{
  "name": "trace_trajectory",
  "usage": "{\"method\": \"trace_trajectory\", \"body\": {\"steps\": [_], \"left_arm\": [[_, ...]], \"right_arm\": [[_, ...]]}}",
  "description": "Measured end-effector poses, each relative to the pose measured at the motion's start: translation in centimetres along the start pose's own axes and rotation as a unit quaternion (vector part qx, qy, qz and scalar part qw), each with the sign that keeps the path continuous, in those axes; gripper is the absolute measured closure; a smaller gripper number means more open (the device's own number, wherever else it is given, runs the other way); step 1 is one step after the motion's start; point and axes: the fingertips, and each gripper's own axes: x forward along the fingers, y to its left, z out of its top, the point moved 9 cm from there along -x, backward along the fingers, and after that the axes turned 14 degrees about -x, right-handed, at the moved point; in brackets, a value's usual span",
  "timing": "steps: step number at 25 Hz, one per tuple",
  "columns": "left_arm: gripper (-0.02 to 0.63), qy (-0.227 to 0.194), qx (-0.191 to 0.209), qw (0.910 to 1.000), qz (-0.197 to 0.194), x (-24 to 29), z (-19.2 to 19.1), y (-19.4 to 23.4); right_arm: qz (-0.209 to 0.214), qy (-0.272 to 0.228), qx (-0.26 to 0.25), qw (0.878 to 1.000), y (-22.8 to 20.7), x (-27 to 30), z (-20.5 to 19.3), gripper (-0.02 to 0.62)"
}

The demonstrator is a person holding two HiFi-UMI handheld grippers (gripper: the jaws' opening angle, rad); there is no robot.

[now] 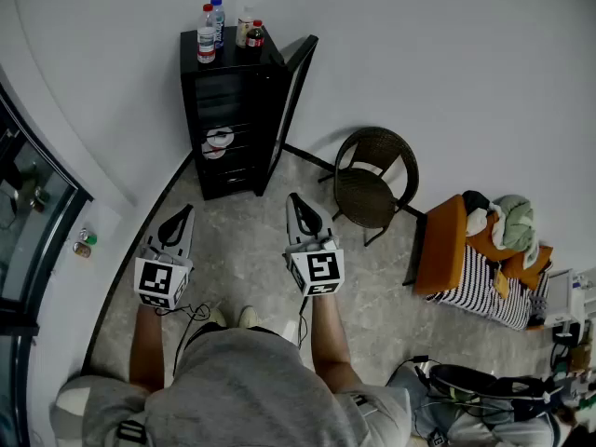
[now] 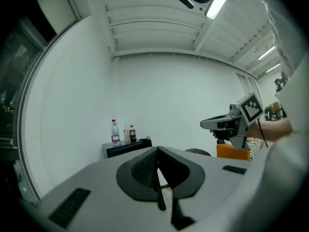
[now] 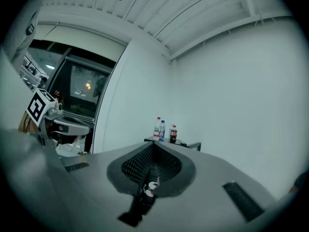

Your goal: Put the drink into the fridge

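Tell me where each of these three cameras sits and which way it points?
Head view: on the person's head, looking steeply down at the floor and the black fridge; shows the forearms, left gripper and right gripper.
Left gripper view: rides on the left gripper, looking level along its shut jaws toward the fridge; the right gripper shows at right.
Right gripper view: rides on the right gripper, looking level along its shut jaws toward the fridge; the left gripper shows at left.
Shared: all three show the fridge with the bottles on top.
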Motion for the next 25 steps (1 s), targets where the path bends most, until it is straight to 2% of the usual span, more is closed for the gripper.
{"method": "trace_trajectory", "body": {"steps": [11, 15, 22, 25], "left_arm": [[0.604, 0.0, -0.001, 1.0, -0.003, 1.5, -0.5, -1.1], [0.604, -0.004, 0.0, 1.0, 0.0, 2.3, -0.4, -1.3], [0.604, -0.001, -0.009, 0.9999, 0.007, 4.4, -0.5, -0.8], [0.604, 0.004, -0.01, 0.9999, 0.003, 6.6, -0.7, 0.0]], "right_arm": [[0.005, -0.009, -0.008, 1.0, -1.0, 0.1, -0.9, 0.569], [0.006, -0.016, 0.011, 1.0, -2.2, 0.5, -1.3, 0.569], [0.017, 0.01, 0.023, 1.0, -3.4, 2.2, -2.4, 0.569], [0.017, 0.005, 0.018, 1.0, -4.4, 3.8, -3.2, 0.569]]}}
